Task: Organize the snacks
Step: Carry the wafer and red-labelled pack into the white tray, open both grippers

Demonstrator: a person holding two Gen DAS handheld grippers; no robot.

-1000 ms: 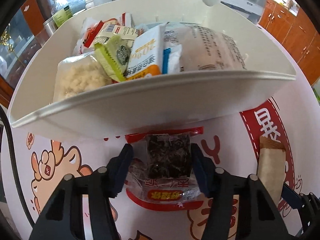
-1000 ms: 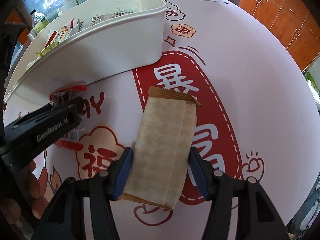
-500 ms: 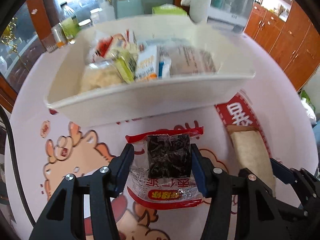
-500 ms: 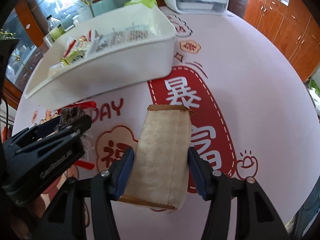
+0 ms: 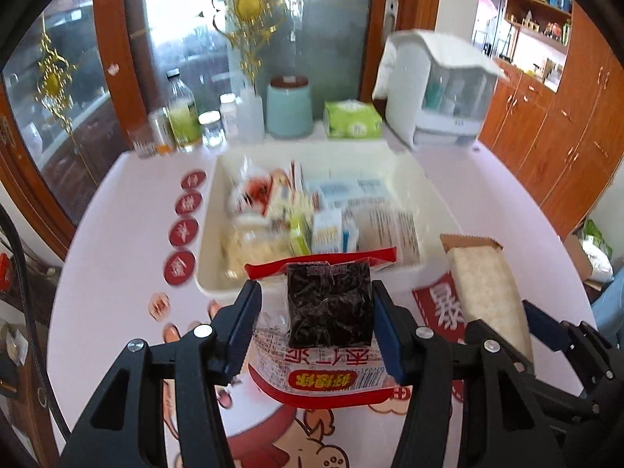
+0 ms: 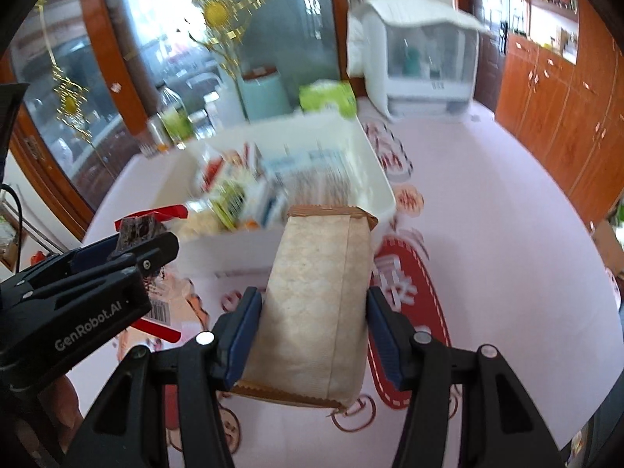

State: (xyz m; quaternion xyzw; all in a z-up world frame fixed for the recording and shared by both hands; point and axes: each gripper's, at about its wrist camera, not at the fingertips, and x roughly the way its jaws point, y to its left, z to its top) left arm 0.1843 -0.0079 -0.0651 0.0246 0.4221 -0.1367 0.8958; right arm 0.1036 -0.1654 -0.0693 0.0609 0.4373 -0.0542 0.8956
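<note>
Transfer step in hand: left gripper (image 5: 316, 323) clamps the red-edged dark snack packet (image 5: 329, 308), right gripper (image 6: 310, 331) clamps the beige pouch (image 6: 319, 304), both raised near the white bin (image 5: 429, 195); next, carry over the rim and release.

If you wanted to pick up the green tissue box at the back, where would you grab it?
Grab the tissue box across its two short ends, coming from above. It lies flat and low, with a jar close on its left.
</note>
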